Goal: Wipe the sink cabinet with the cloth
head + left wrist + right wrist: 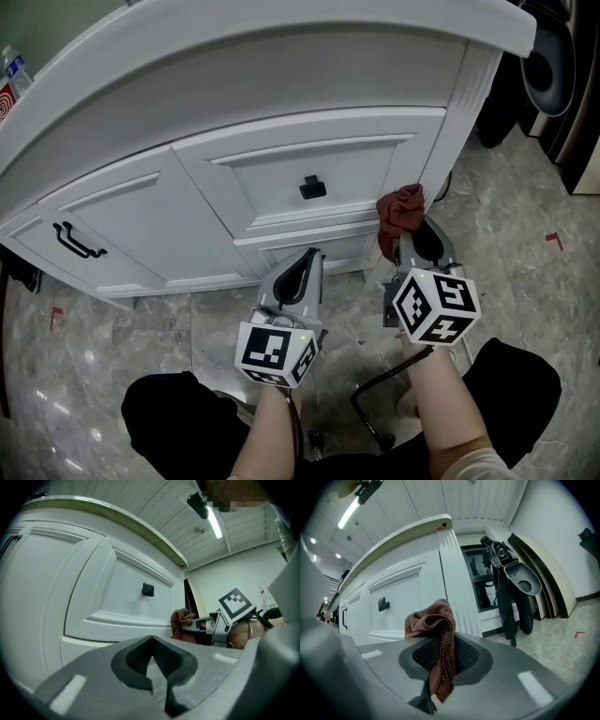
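1. Clamping down on the cloth [433, 620], that's what your right gripper [409, 246] is doing. Its jaws are pinching the rust-red fabric, with a bunched wad standing proud of the tips and a thin tail hanging back between the pads.
2. Your left gripper [152, 665] is riding alongside with its jaws closed together and nothing between them. It is sitting to the left of the right one and a touch nearer to you.
3. The cloth is sitting at the far end of the right jaws, so it is leading the way toward the sink cabinet [281, 103]. Your right hand is plainly the one nearer the work.
4. The wad is hanging at the cabinet's lower right, just beside the fluted corner post [466, 112] and below and right of the drawer with the black knob [312, 187]. Whether it is touching the white face or standing just off it, I cannot tell.
5. The cloth's long axis is running along the jaws, near to far, with the bunched end pointing at the cabinet front.
6. My read is that you are lining up a stroke. The next move is calling for the wad pressed flat against the panel and then swept leftward across the drawer fronts.
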`<state>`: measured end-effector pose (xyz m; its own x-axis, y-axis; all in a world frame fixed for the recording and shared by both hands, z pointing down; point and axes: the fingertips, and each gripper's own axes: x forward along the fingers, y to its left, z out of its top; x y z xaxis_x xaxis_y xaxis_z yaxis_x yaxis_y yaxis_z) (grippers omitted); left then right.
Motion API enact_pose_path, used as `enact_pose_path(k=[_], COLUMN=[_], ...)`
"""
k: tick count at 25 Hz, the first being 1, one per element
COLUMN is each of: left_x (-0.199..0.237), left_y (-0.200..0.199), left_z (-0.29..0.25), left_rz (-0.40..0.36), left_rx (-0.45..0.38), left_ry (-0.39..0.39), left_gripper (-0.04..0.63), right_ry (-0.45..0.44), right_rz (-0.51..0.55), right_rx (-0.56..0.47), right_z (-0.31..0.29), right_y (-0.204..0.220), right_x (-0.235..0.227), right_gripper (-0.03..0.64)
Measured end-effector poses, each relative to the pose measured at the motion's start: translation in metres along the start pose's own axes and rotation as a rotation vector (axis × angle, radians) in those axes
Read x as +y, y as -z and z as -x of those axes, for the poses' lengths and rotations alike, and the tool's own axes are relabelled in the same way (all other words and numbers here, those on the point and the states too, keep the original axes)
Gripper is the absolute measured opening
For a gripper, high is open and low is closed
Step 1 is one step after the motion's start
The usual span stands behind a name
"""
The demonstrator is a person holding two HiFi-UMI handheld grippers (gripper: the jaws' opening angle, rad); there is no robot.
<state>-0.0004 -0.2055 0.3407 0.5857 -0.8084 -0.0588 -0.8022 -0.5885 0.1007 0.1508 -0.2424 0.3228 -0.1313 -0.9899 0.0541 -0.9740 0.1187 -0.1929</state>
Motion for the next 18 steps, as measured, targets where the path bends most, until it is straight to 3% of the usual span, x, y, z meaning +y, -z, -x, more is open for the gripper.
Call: enact_pose_path(k=[5, 9, 13, 18], left_x=[0.01, 0.045, 0.086, 0.116], left_y=[0.015, 0.021, 0.024, 0.032], left_z=[0.009, 0.033, 0.065, 0.091], left_rz=[-0.003, 0.015, 0.03, 0.035], left_rx=[0.037, 0.053, 0.059, 0.079], left_ry=[-0.018, -0.097, -0.189, -0.25], left_gripper=[0.002, 0.002, 0.002, 0.002], right_ry=[-0.018, -0.147, -0.291, -0.397], right_rz=[-0.011, -0.02, -0.022, 0.025], right_rx=[-0.017, -0.011, 0.057, 0.114], right_z=[0.004, 0.0, -0.005, -0.016], right_y=[0.004, 0.029, 0.072, 0.112], right_x=[0.019, 0.08, 0.149, 0.204], right_gripper=[0.089, 0.091, 0.091, 0.091])
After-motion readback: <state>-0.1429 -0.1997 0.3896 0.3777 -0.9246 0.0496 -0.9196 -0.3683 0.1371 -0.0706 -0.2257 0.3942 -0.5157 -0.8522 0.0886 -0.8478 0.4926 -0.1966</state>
